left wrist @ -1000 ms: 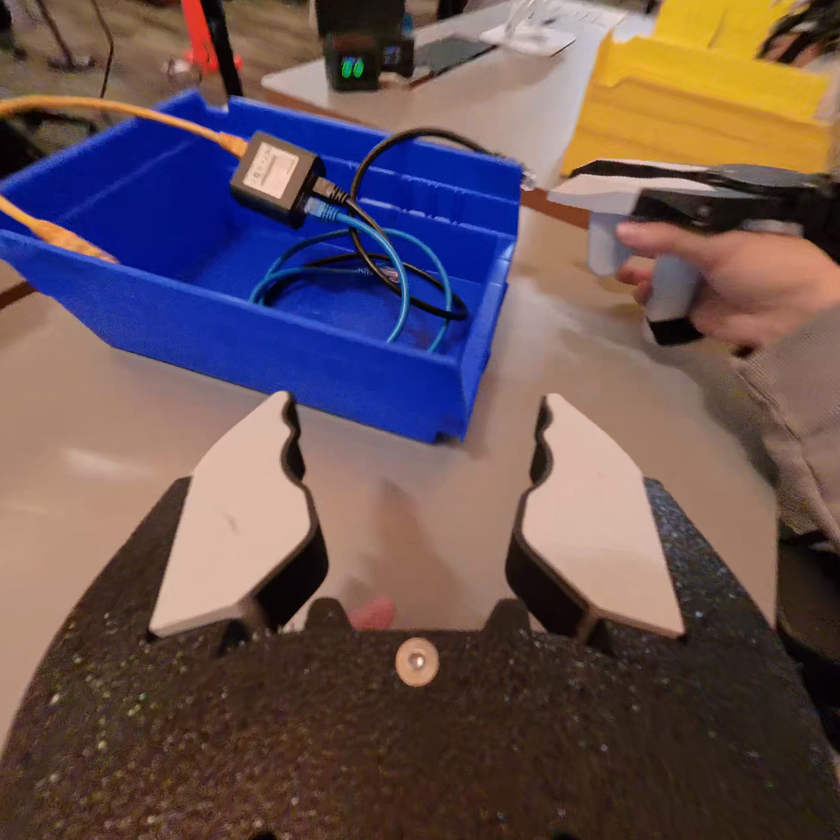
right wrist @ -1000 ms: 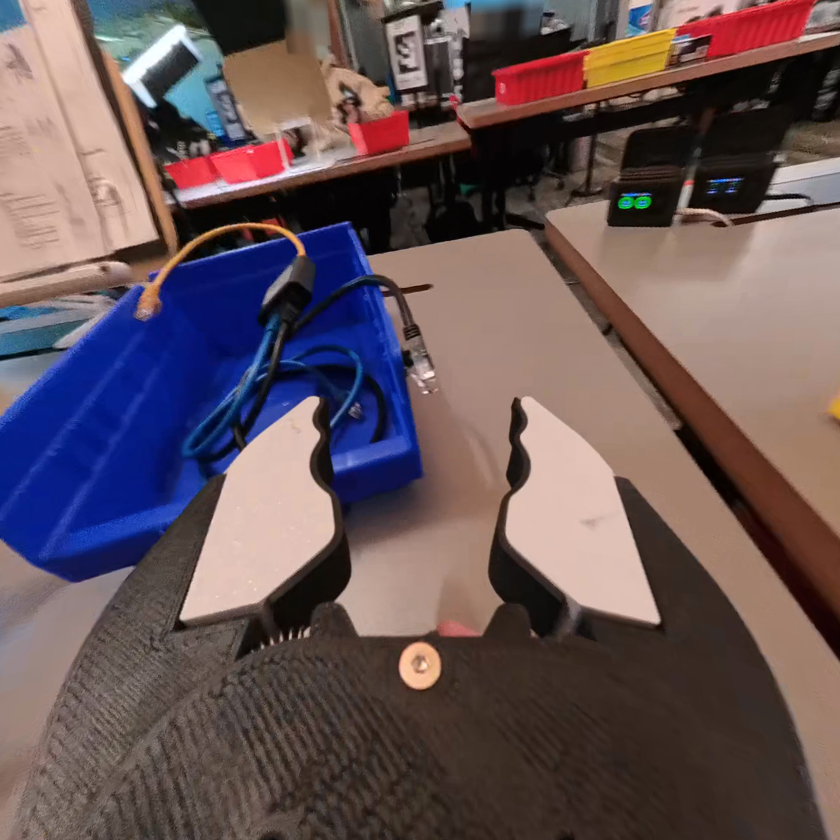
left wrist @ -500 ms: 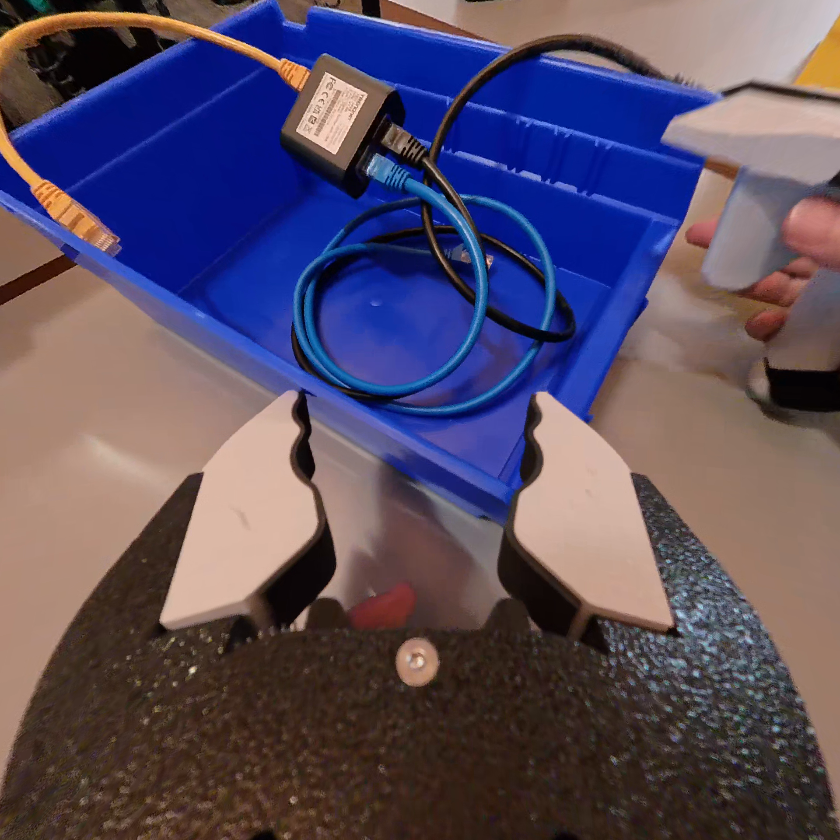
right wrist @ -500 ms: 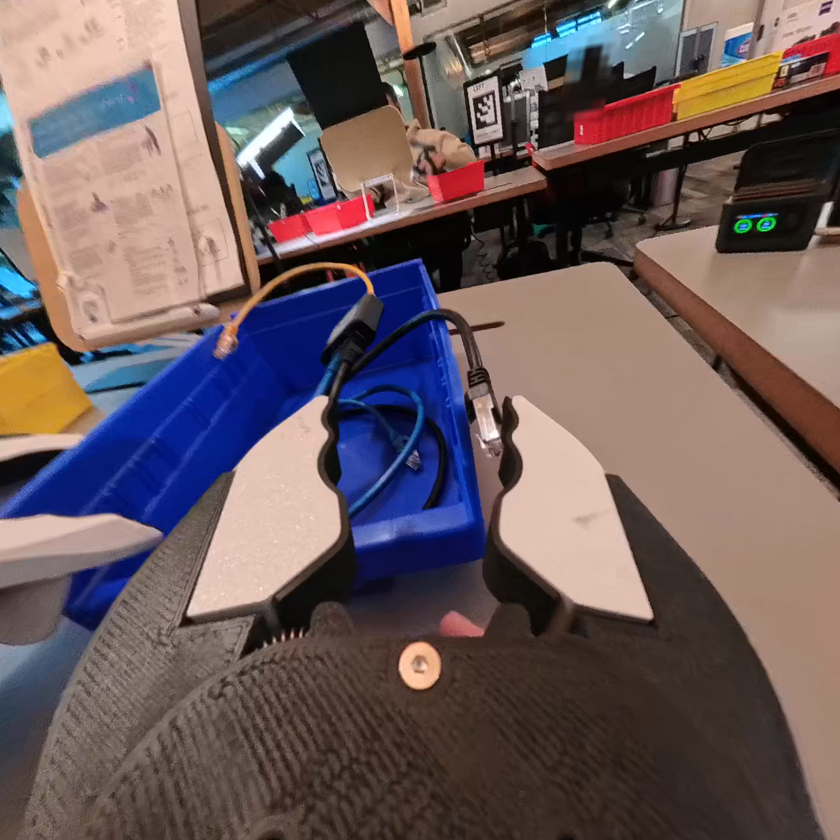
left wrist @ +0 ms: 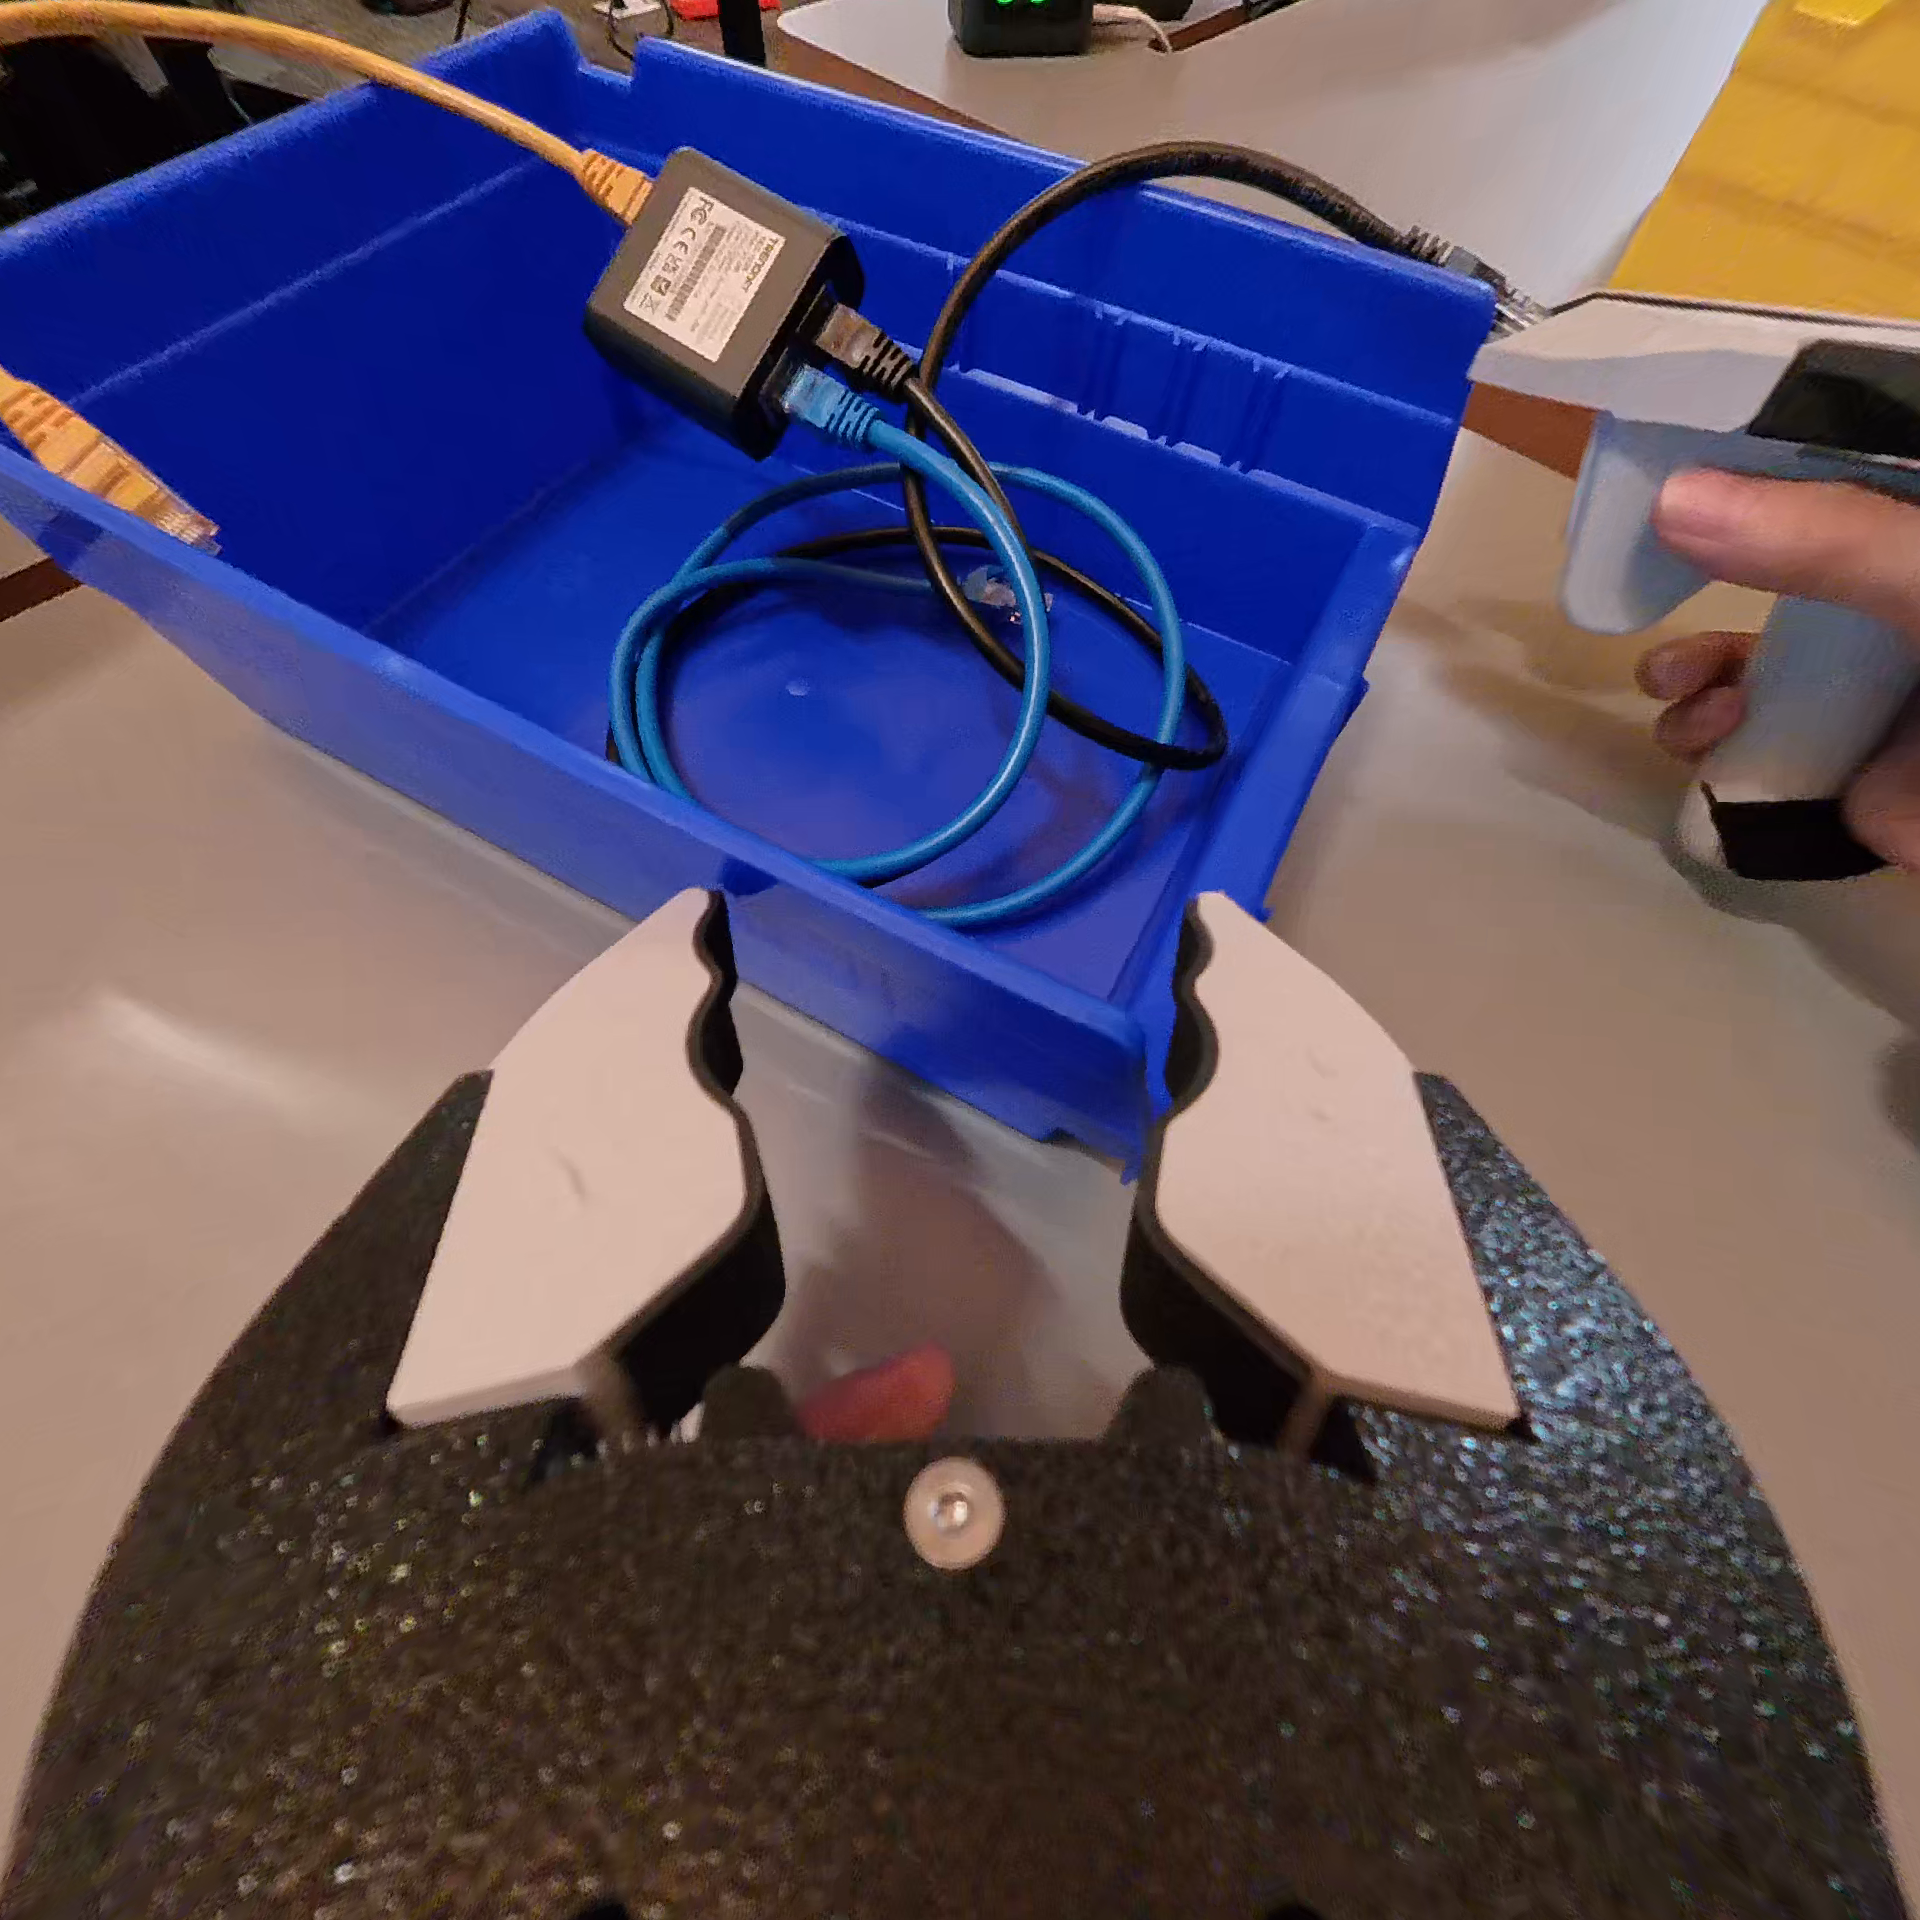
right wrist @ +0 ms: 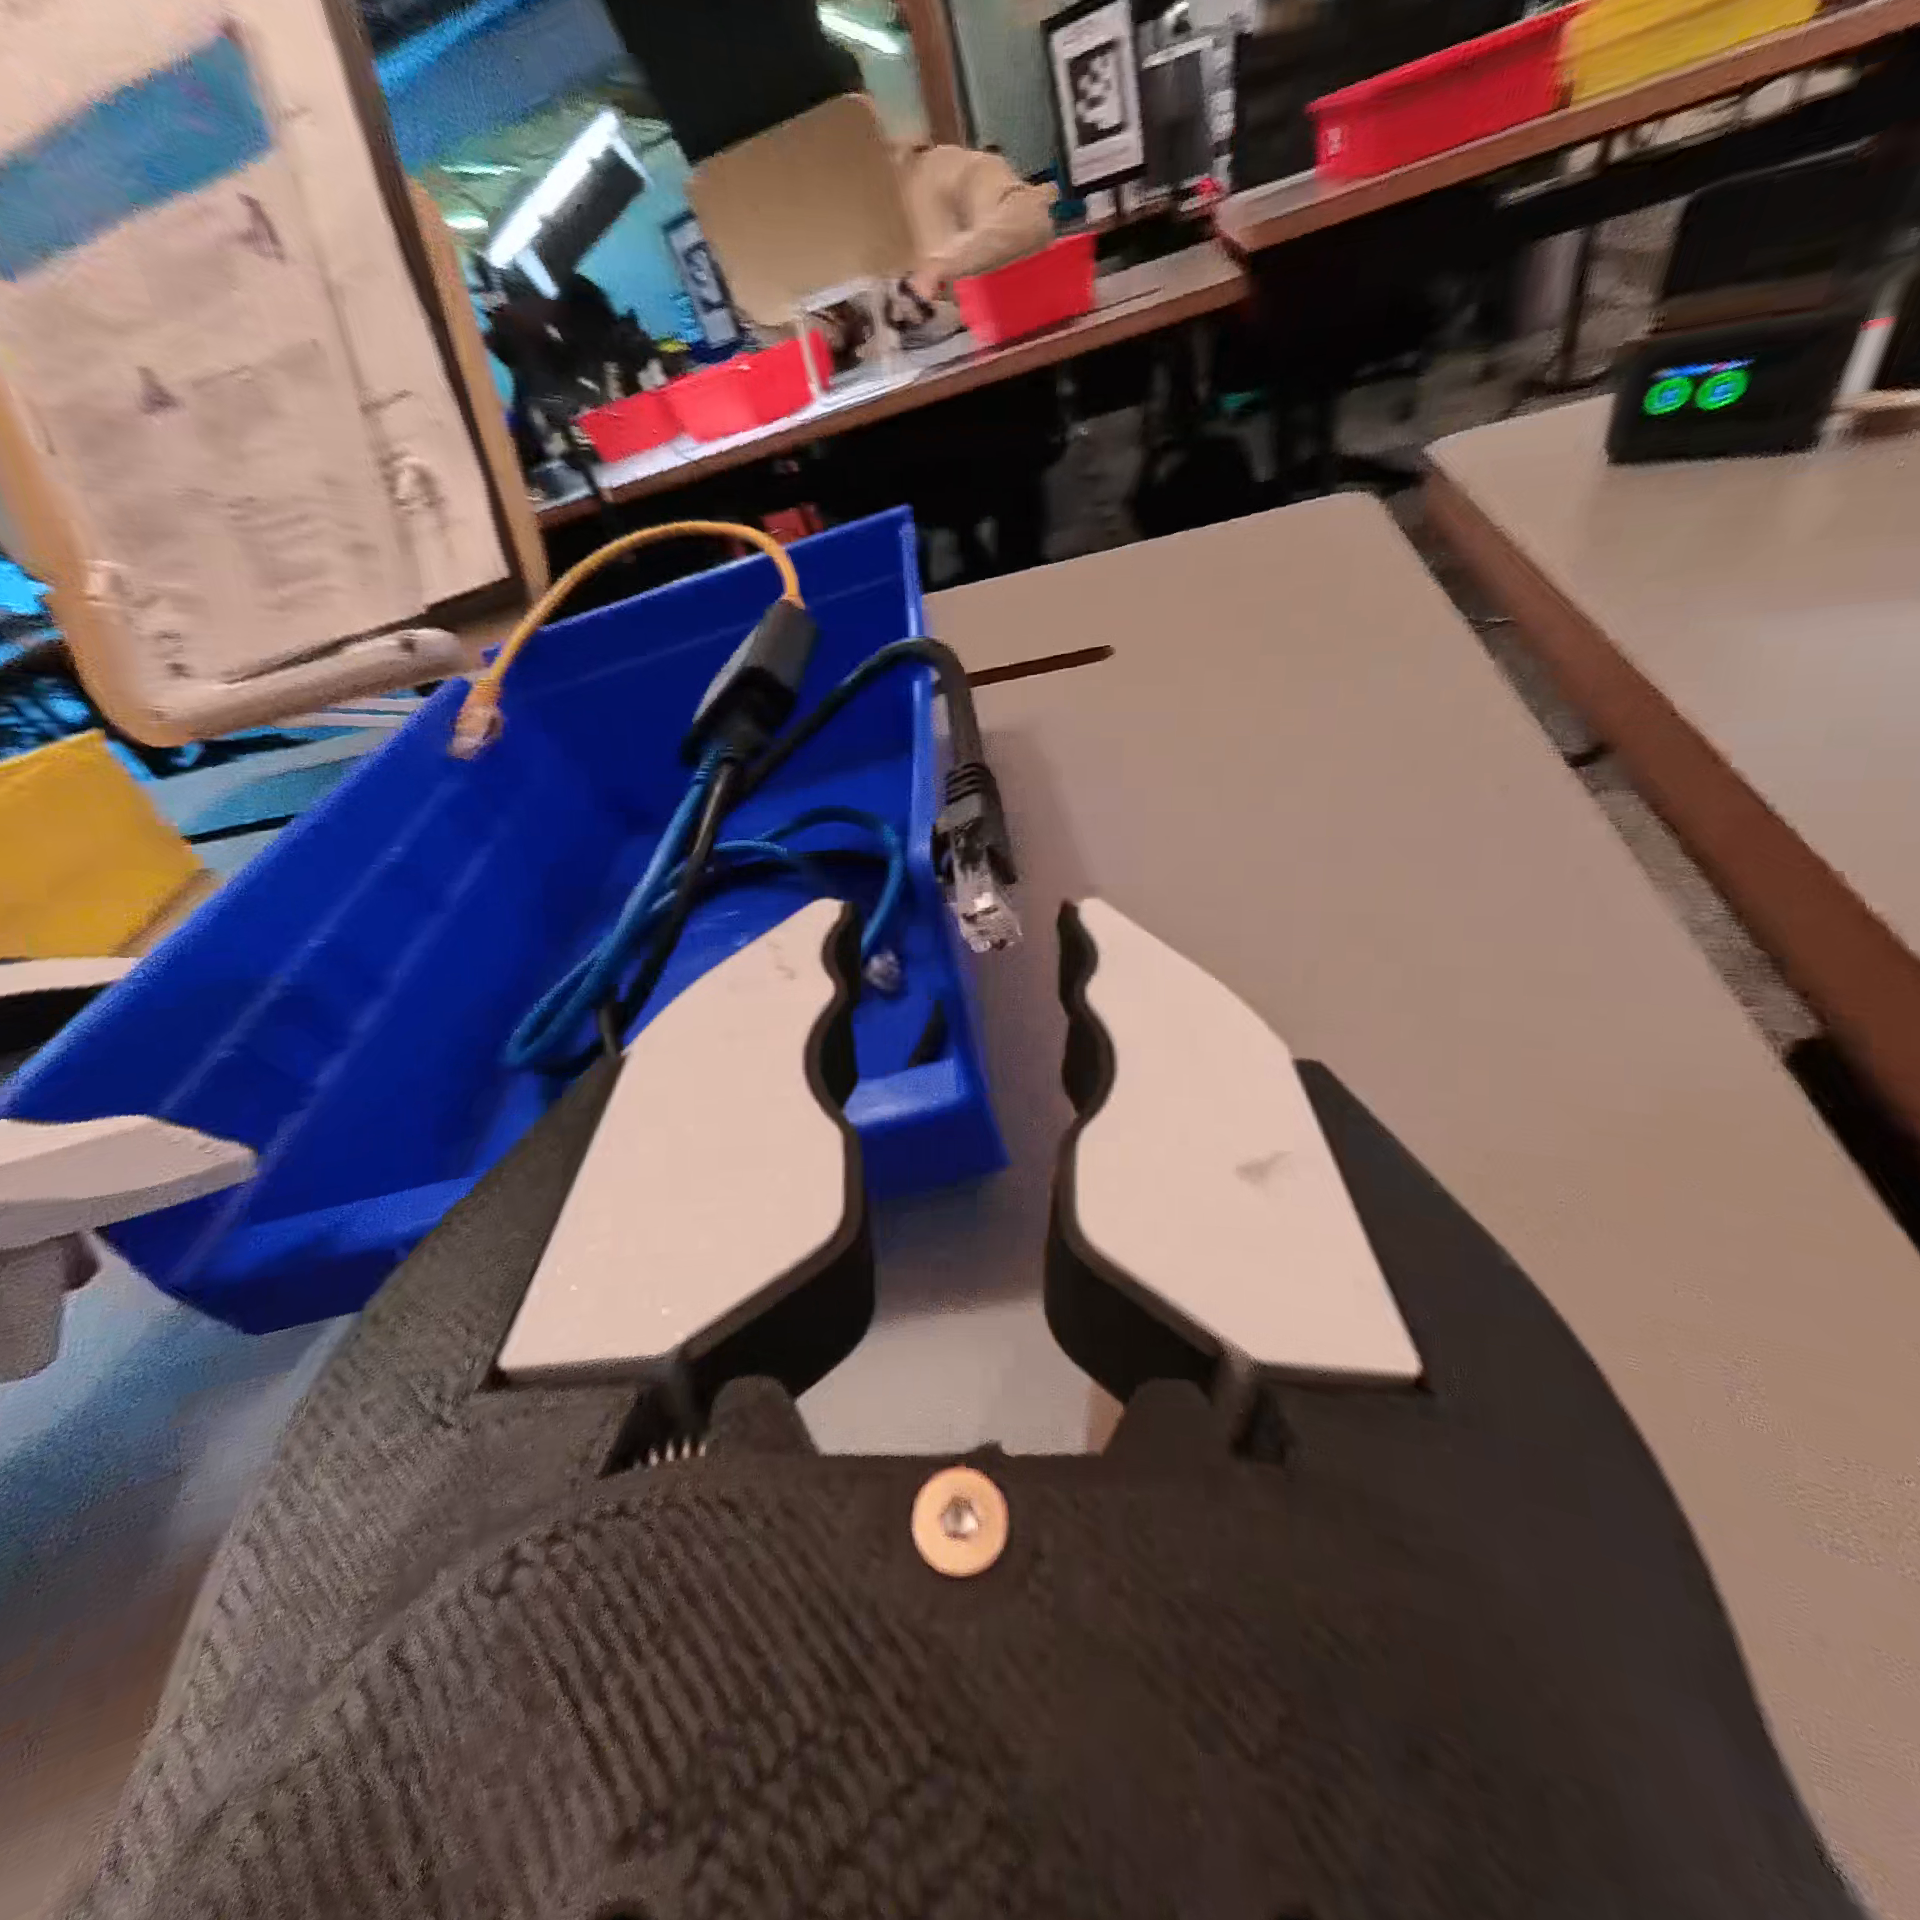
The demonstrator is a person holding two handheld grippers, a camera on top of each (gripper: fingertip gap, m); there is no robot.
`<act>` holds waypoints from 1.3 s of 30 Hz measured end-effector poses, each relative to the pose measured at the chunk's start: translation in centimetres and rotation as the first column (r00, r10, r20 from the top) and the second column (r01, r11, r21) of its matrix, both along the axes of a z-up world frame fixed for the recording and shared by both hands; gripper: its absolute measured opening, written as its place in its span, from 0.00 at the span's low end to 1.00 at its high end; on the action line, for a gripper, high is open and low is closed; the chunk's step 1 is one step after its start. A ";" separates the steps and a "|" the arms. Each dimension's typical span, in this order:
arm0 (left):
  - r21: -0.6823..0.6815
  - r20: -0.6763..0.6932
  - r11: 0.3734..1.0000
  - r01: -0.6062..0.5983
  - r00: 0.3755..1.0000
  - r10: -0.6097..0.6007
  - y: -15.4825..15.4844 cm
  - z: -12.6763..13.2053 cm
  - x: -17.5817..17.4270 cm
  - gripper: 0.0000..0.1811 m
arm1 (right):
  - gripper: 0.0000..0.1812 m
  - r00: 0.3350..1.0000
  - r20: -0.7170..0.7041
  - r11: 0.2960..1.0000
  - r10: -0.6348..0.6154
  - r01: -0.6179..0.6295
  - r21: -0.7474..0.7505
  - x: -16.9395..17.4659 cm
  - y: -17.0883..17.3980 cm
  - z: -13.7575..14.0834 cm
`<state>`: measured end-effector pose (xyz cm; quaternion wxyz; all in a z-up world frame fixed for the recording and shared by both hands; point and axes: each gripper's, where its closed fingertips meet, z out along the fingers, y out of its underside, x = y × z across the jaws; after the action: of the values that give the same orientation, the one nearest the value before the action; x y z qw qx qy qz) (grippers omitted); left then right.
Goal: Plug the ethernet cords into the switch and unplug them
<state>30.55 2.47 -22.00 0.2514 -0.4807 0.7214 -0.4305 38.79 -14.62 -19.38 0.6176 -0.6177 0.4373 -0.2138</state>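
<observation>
A small black switch (left wrist: 717, 301) lies in a blue bin (left wrist: 312, 665) with an orange cord (left wrist: 416, 78), a black cord (left wrist: 997, 239) and a blue cord (left wrist: 904, 644) plugged into it. The blue cord is coiled on the bin floor. The black cord's free plug (right wrist: 977, 883) hangs over the bin's right rim, just ahead of my open, empty right gripper (right wrist: 956, 914). The orange cord's free plug (left wrist: 114, 478) hangs over the left rim. My left gripper (left wrist: 951, 914) is open and empty at the bin's near corner. The right gripper also shows in the left wrist view (left wrist: 1558, 353), held by a hand.
The bin stands on a grey table (right wrist: 1351, 831). A second table at the right carries a black device with green lights (right wrist: 1714, 395). A yellow bin (left wrist: 1787, 156) stands behind, a poster board (right wrist: 208, 364) beyond the bin, red bins on far tables. It is some 15 cm from my left tips to the small black switch (left wrist: 717, 301).
My right gripper has moved up to the black cord's free plug and its jaws have narrowed. My left gripper has moved in to the bin's near corner, still open.
</observation>
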 end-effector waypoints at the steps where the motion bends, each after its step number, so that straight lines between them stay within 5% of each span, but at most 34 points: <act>1: -0.004 -0.001 1.000 0.006 1.000 -0.006 0.0 0.1 -0.1 0.44 | 0.14 1.000 0.000 1.000 0.001 -0.001 0.002 0.0 -0.1 0.0; 8: -0.036 -0.008 0.999 0.034 0.999 -0.034 -0.2 0.1 -0.5 0.43 | 0.06 1.000 0.027 0.999 0.015 -0.016 0.043 0.3 -0.3 0.2; 15: -0.029 -0.005 0.999 0.043 0.999 -0.043 -0.4 -0.1 -0.8 0.43 | 0.06 0.986 0.161 0.985 -0.034 0.060 -0.164 -0.2 -0.7 2.8; 18: -0.035 -0.007 0.999 0.034 0.999 -0.034 -0.3 -0.1 -0.6 0.42 | 0.05 0.967 0.245 0.982 0.074 -0.027 -0.189 -1.8 3.1 4.6; 24: -0.029 -0.004 0.999 0.030 1.000 -0.031 -0.1 -0.1 -0.4 0.42 | 0.25 0.978 -0.088 0.830 0.187 -0.206 -0.519 -2.8 7.8 -4.1; 27: -0.023 0.040 1.000 0.005 0.999 -0.004 0.5 0.6 -0.1 0.43 | 0.36 0.993 -0.024 0.796 0.117 -0.108 -0.596 -2.4 6.2 -2.5; 31: -0.083 0.065 0.996 -0.029 0.997 0.034 0.3 1.6 0.3 0.46 | 0.53 0.992 0.093 0.858 0.086 -0.026 -0.512 -2.4 4.8 1.4; 37: 0.030 0.065 0.990 -0.141 0.988 0.139 0.4 0.4 2.2 0.49 | 0.49 0.976 0.218 0.961 -0.023 0.082 -0.264 -2.2 2.9 5.5; 39: 0.076 0.115 0.981 -0.178 0.979 0.169 1.3 0.5 2.8 0.40 | 0.47 0.972 0.234 0.969 -0.012 0.069 -0.236 -2.3 3.2 5.9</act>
<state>33.34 3.80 -21.47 0.3472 -0.5066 0.6799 -0.4007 36.47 -11.43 -13.52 0.5796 -0.6504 0.3458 -0.3485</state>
